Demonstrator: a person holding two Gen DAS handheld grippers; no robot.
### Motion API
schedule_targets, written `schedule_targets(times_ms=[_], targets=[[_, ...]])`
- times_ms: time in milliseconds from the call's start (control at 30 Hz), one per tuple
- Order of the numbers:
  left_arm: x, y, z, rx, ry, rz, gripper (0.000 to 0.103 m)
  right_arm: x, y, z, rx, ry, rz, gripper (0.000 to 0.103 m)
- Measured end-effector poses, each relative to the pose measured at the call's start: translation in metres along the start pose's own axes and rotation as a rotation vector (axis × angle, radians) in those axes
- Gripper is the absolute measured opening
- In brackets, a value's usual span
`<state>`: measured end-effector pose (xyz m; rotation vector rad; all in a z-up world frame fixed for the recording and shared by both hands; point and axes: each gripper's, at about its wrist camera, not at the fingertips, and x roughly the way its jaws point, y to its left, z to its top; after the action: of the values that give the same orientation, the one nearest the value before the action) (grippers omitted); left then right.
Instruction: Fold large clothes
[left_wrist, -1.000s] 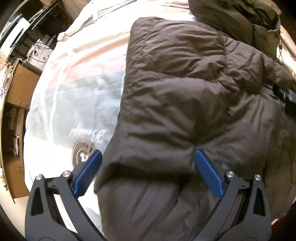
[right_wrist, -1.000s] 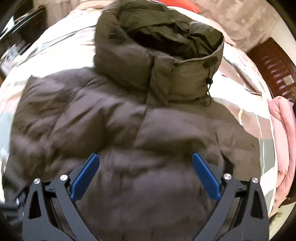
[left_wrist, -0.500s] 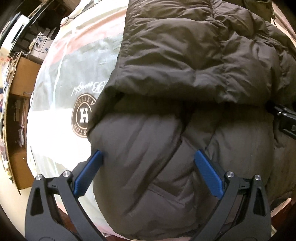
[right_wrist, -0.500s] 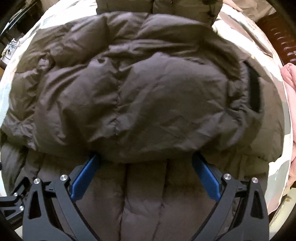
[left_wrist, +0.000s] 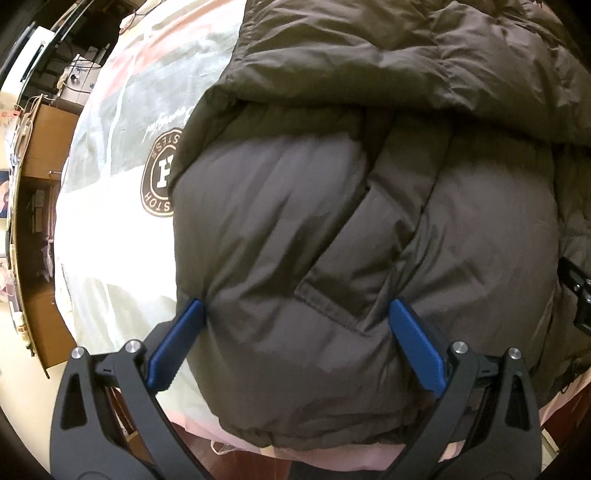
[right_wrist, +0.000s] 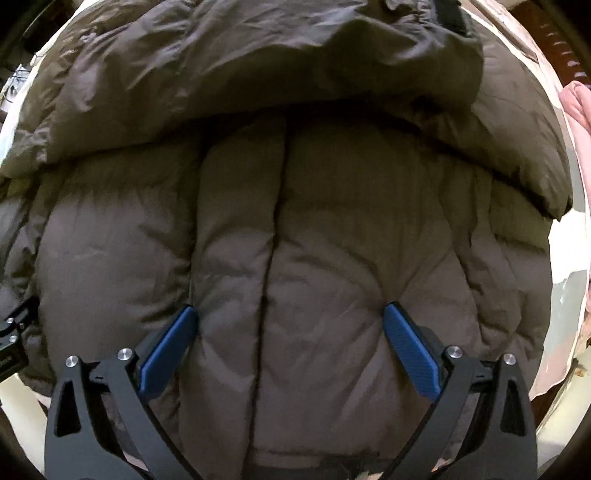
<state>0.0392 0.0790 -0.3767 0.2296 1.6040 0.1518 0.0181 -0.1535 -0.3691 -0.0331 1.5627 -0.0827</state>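
Both grippers have dropped toward the near hem of the brown puffer jacket (left_wrist: 369, 229) since a second ago, when the hood and chest filled the views; now only the lower body, under the sleeves folded across it, shows. It lies spread on a bed sheet (left_wrist: 110, 258), its hem at the bed's near edge.

On the left, the left gripper (left_wrist: 295, 314) stands wide apart, its blue pads (left_wrist: 177, 343) pressing into the padding by the side seam. On the right, the right gripper (right_wrist: 290, 317) is likewise spread, straddling the front zipper line (right_wrist: 271, 240).

Closing from here could, I judge, pinch only the top shell layer, so the slippery, puffy fabric slides out or the folded sleeves tumble off when lifted.

Only the left view shows the sheet's round logo (left_wrist: 160, 173) and wooden furniture (left_wrist: 40, 140); only the right shows the pink cloth (right_wrist: 576, 110).
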Motion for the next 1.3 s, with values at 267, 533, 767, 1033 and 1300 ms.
schedule_targets(times_ms=[267,533,767,1033,1300], targets=[[0.002,-0.017,-0.008,0.004,0.016,0.017,0.101,0.002,-0.007,-0.025,-0.001,0.013,0.014,0.101],[0.018,-0.025,-0.013,0.003,0.013,0.013,0.101,0.018,-0.017,-0.036,0.006,0.021,0.036,0.101],[0.005,-0.026,-0.022,0.015,0.02,-0.005,0.101,0.017,-0.048,-0.044,0.013,0.023,0.044,0.101],[0.021,-0.025,-0.031,0.029,0.064,-0.001,0.101,0.044,-0.076,-0.081,0.044,0.1,0.114,0.102],[0.013,-0.026,-0.042,0.066,0.087,0.005,0.101,0.018,-0.135,-0.107,0.128,0.018,0.023,0.102]])
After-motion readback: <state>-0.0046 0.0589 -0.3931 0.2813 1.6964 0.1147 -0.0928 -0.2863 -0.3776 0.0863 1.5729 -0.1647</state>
